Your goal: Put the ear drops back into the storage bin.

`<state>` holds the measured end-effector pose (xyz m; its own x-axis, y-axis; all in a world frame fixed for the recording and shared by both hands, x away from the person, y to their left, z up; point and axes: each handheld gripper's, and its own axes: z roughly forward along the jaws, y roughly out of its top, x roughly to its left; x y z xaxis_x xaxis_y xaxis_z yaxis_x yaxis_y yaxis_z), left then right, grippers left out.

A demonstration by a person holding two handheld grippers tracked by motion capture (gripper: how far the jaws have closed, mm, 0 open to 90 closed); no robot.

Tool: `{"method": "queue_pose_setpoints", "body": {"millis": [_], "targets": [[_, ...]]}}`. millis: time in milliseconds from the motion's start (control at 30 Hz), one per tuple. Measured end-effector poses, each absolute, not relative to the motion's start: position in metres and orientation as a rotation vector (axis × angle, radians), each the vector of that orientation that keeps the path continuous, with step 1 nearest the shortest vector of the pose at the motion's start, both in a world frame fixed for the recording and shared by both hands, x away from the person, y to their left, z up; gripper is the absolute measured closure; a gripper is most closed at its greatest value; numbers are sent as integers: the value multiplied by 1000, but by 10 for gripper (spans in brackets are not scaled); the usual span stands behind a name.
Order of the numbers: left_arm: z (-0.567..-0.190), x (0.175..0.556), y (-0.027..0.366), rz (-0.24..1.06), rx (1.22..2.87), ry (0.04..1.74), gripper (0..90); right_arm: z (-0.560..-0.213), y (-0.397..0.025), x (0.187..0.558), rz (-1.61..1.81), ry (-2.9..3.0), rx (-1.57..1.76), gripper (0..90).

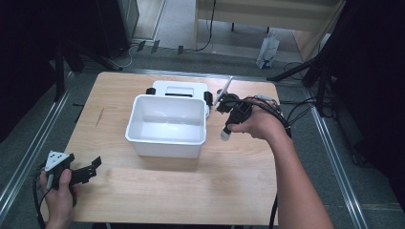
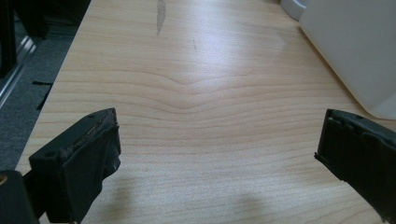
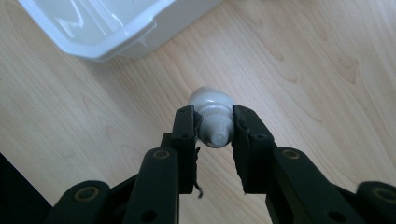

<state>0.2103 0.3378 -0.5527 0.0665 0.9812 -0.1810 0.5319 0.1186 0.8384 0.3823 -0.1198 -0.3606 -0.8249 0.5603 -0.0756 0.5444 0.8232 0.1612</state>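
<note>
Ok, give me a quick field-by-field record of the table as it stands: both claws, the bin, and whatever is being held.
left claw: open, over bare wood at the table's near left corner
right claw: shut on small white bottle, just right of the bin
white bin: mid-table, looks empty
white device: right behind the bin; contact unclear
table: light wood

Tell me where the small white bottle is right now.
The small white bottle is clamped in the right gripper, above the wooden table, just right of the white bin in the high view.
</note>
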Motion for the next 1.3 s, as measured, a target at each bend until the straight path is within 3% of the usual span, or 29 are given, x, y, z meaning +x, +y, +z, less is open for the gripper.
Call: {"method": "queue_pose_setpoints", "body": {"millis": [833,1300], "targets": [[-553,210,338,682,1527,1573,3,-310,-66,399,253,2870,768,722],[-552,210,339,677,1530,1573,3,-319,-41,401,255,2907,698,722]]}}
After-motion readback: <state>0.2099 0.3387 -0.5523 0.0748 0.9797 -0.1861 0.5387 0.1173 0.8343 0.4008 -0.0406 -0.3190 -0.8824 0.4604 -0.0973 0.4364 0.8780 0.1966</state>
